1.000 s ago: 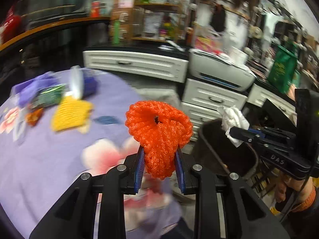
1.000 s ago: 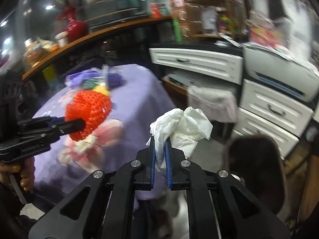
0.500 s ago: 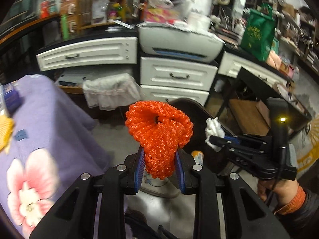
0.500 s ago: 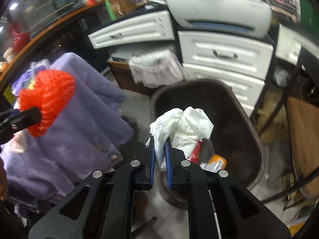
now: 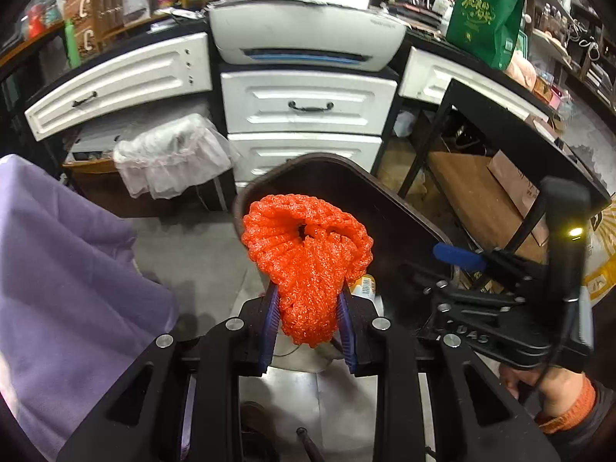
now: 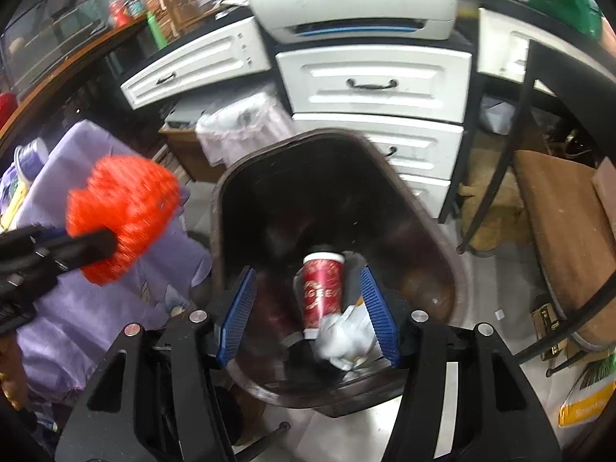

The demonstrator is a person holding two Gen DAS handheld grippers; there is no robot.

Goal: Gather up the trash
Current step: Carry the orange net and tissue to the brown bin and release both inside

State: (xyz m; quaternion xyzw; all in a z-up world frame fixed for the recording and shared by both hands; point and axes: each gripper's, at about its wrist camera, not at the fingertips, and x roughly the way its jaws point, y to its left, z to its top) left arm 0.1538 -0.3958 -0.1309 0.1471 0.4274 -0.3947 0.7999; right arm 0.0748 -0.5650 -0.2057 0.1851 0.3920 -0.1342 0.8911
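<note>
My left gripper (image 5: 308, 300) is shut on an orange foam fruit net (image 5: 308, 258), held over the near rim of a dark brown trash bin (image 5: 389, 208). My right gripper (image 6: 308, 300) hangs over the same bin (image 6: 231, 192); its jaws are opening and its blue pads (image 6: 379, 315) stand apart with nothing pressed between them. Below them a crumpled white tissue (image 6: 342, 337) lies inside the bin beside a red paper cup (image 6: 322, 288). The right wrist view shows the orange net (image 6: 123, 211) at the left, beside the bin. The right gripper (image 5: 454, 256) shows in the left wrist view.
White drawers (image 5: 308, 104) and a printer (image 5: 308, 34) stand behind the bin. A purple cloth-covered table (image 5: 61, 269) is at the left, a small lined bin (image 5: 173, 154) behind it. A black frame table (image 5: 500, 123) with boxes lies to the right. A hand (image 5: 554, 389) holds the right gripper.
Both grippers swung from the table over to the bin and lowered. The right gripper opened and the white tissue dropped into the bin. The left kept its grip on the net.
</note>
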